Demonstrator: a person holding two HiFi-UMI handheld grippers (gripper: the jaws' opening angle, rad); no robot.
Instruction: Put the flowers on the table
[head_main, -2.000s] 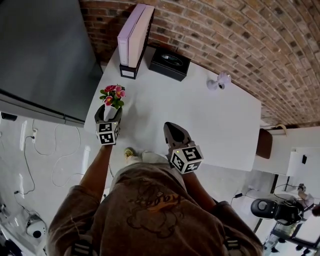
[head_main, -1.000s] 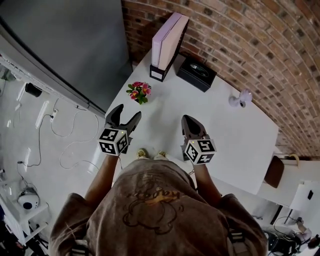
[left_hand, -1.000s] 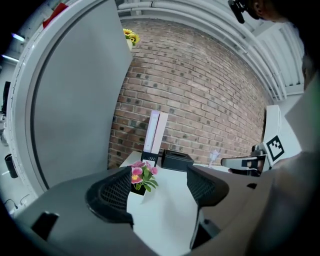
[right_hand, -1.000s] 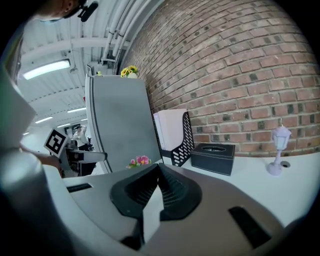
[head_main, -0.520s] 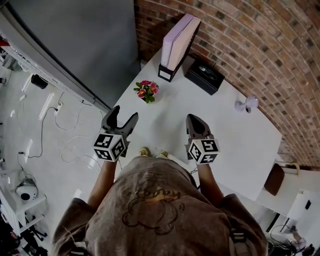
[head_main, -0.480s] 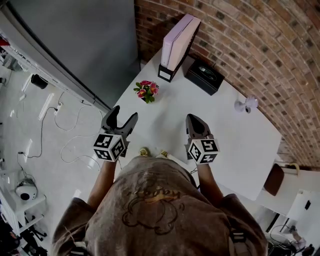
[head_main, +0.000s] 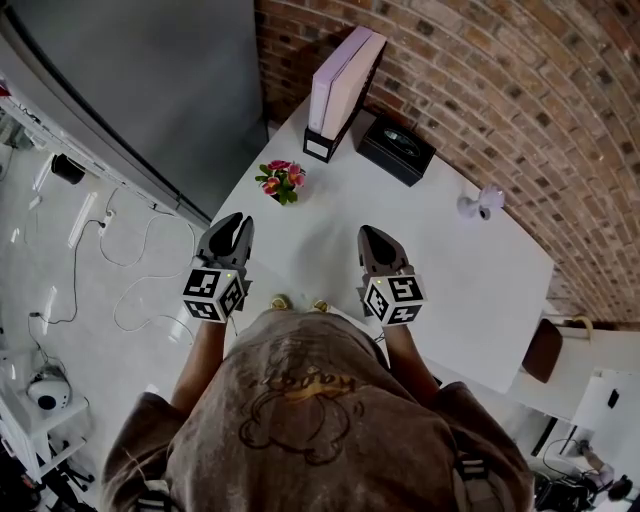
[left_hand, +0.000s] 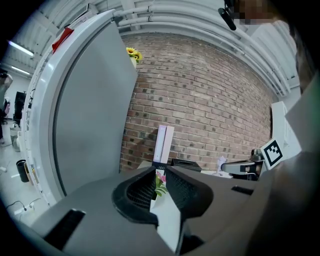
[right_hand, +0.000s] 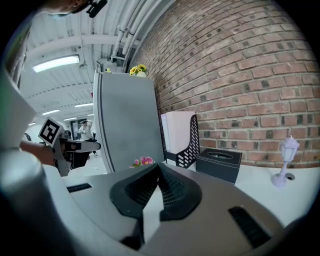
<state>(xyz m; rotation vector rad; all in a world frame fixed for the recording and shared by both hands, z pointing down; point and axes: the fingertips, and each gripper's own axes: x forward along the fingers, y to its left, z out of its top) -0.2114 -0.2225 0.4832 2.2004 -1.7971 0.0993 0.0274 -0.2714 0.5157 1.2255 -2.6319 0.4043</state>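
A small pot of pink flowers (head_main: 280, 182) stands on the white table (head_main: 450, 270) near its left edge. It shows far off through the jaws in the left gripper view (left_hand: 160, 180) and over the jaws in the right gripper view (right_hand: 142, 161). My left gripper (head_main: 232, 222) hovers at the table's near left corner, well short of the flowers. Its jaws are closing to a narrow gap (left_hand: 160, 172) with nothing between them. My right gripper (head_main: 372, 236) is held over the table's near edge, shut and empty (right_hand: 159, 167).
A pale magazine holder (head_main: 335, 90) and a black tissue box (head_main: 397, 148) stand at the back by the brick wall. A small white lamp (head_main: 478, 203) stands to the right. A tall grey cabinet (head_main: 150, 90) borders the table's left side. Cables lie on the floor.
My left gripper let go of the flowers, which stay on the table, and drew back toward me. Its jaws went from wide apart to nearly together. The right gripper stayed shut.
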